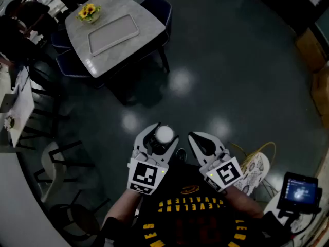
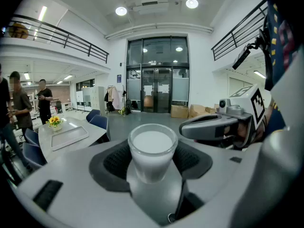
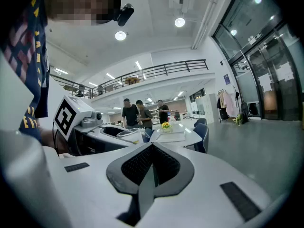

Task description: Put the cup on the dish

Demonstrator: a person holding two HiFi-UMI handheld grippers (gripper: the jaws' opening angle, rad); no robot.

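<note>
Over dark floor [image 1: 231, 60], left hand-held gripper [image 1: 158, 137] clasps cup [image 2: 152, 151] (upright); right hand-held gripper [image 1: 197, 140] closed, empty.

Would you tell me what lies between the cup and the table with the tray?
Only bare dark floor separates cup from table, per the head view.

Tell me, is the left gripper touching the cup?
Touching. The left gripper view shows the cup wedged between the pads of the left gripper, both sides pressing on it.

The cup [image 2: 152, 148] between the left gripper's [image 2: 152, 164] matt grey plastic jaws looks like smooth, glossy glass; the pads [image 2: 116, 163] are rough and black.
</note>
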